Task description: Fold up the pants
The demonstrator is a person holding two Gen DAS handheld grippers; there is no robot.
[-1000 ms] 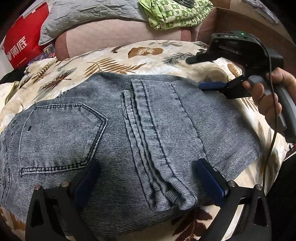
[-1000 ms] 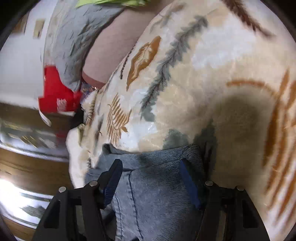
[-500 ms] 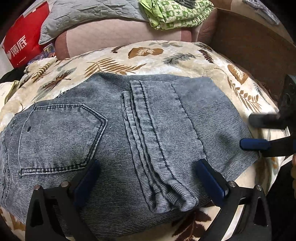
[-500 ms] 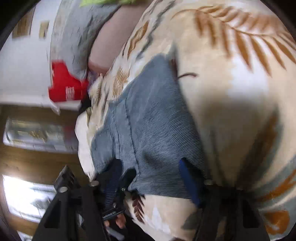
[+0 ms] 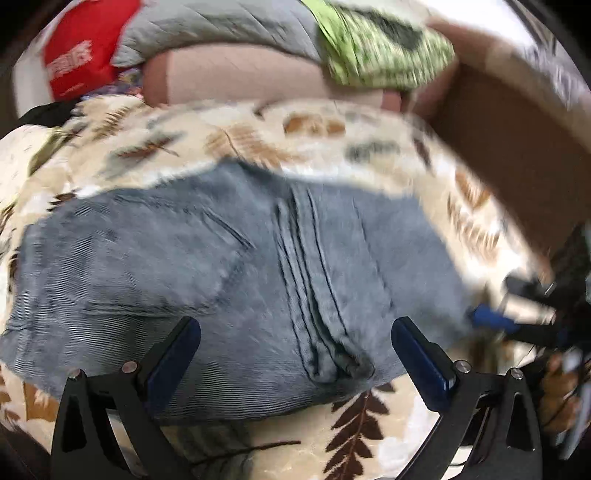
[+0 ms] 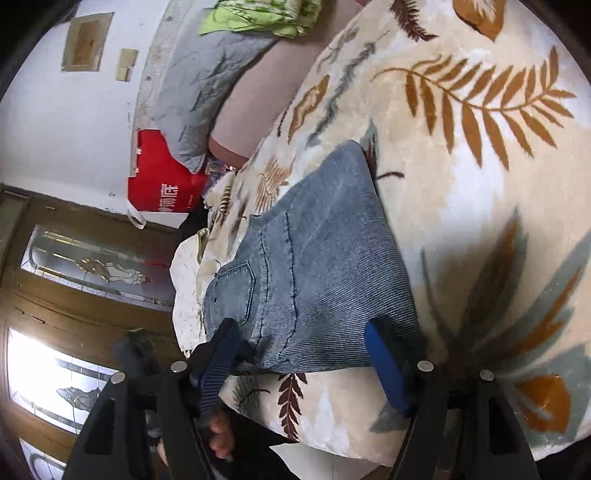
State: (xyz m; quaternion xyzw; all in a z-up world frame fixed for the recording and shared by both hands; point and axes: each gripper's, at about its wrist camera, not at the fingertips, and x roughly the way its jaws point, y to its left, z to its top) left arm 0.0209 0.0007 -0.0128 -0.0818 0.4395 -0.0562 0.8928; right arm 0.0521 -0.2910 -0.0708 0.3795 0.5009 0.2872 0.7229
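The grey-blue denim pants [image 5: 229,280] lie folded into a compact bundle on the leaf-patterned blanket [image 5: 258,144]; a back pocket faces up at the left. They also show in the right wrist view [image 6: 317,266]. My left gripper [image 5: 295,354] is open and empty, hovering over the near edge of the bundle. My right gripper [image 6: 303,362] is open and empty, at the bundle's near right corner, apart from the cloth. It shows blurred at the right edge of the left wrist view [image 5: 517,306].
A grey pillow [image 5: 221,26], a green patterned cloth [image 5: 384,48] and a red bag [image 5: 81,51] lie at the bed's head. A brown headboard panel [image 5: 517,155] stands at the right. A wooden door with glass [image 6: 74,295] is beyond the bed edge.
My right gripper has drawn back from the far right corner of the pants to the near right side. My left gripper has pulled back a little; its view is blurred with motion.
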